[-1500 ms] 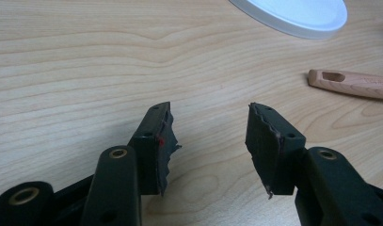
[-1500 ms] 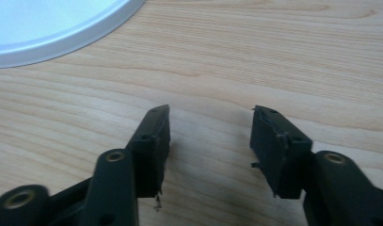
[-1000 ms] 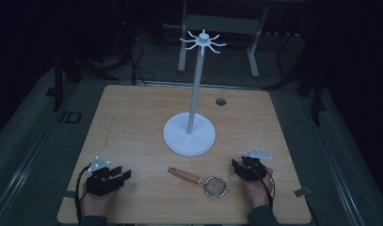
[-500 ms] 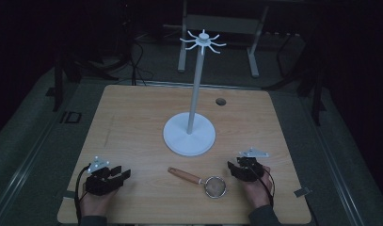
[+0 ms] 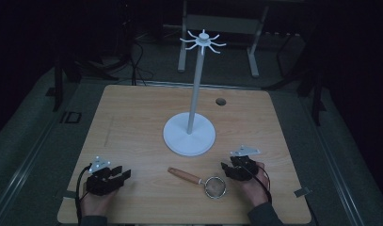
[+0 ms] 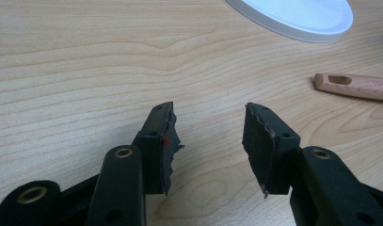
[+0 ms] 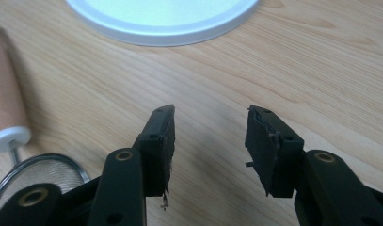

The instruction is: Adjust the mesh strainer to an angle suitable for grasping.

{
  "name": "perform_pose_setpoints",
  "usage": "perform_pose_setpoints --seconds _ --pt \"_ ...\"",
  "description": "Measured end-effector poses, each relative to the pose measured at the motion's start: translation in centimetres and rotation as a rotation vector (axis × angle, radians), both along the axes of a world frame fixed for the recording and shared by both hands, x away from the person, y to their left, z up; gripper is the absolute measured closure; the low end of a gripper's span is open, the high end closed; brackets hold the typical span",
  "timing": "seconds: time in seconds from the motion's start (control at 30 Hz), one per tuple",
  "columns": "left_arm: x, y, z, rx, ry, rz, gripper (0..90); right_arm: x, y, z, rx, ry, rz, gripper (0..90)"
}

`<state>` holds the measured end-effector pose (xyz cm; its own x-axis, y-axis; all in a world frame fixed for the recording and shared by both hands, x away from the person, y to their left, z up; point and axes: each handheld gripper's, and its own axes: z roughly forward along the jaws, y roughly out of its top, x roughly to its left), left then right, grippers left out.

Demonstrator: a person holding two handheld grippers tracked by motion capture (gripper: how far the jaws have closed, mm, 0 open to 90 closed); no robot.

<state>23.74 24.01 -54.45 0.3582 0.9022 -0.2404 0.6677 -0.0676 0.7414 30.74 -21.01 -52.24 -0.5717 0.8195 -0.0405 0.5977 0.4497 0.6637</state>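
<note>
A small mesh strainer (image 5: 215, 186) with a wooden handle (image 5: 184, 175) lies on the wooden table near its front edge. My right gripper (image 5: 227, 170) hovers just right of the strainer, jaws pointing left. Its jaws have just been opening and stand open with nothing between them. The right gripper view has my right gripper (image 7: 210, 120) over bare wood, with the strainer's rim (image 7: 38, 172) and handle (image 7: 5, 103) at the left. My left gripper (image 5: 121, 172) rests at the front left, open and empty. Beyond my left gripper (image 6: 210, 117) in its own view lies the handle's end (image 6: 354, 86).
A white stand (image 5: 195, 89) with a round base (image 5: 189, 134) and a crown of hooks (image 5: 203, 41) rises at the table's middle. Its base (image 7: 161, 19) lies just ahead of the right jaws. A small dark hole (image 5: 220, 101) sits at the back right.
My right gripper has shifted a little left towards the strainer and risen slightly. The left gripper and the strainer have kept still.
</note>
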Motion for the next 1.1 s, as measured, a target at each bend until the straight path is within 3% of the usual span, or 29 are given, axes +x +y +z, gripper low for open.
perform_pose_setpoints --seconds 0.27,1.1 --pt "0.0 0.0 0.0 0.004 0.0 0.004 54.3 0.4 1.4 0.1 -0.072 0.017 0.071 52.4" --pt "0.1 0.0 0.0 0.003 -0.001 0.009 53.5 0.3 5.1 0.9 -0.178 0.052 0.237 50.4"
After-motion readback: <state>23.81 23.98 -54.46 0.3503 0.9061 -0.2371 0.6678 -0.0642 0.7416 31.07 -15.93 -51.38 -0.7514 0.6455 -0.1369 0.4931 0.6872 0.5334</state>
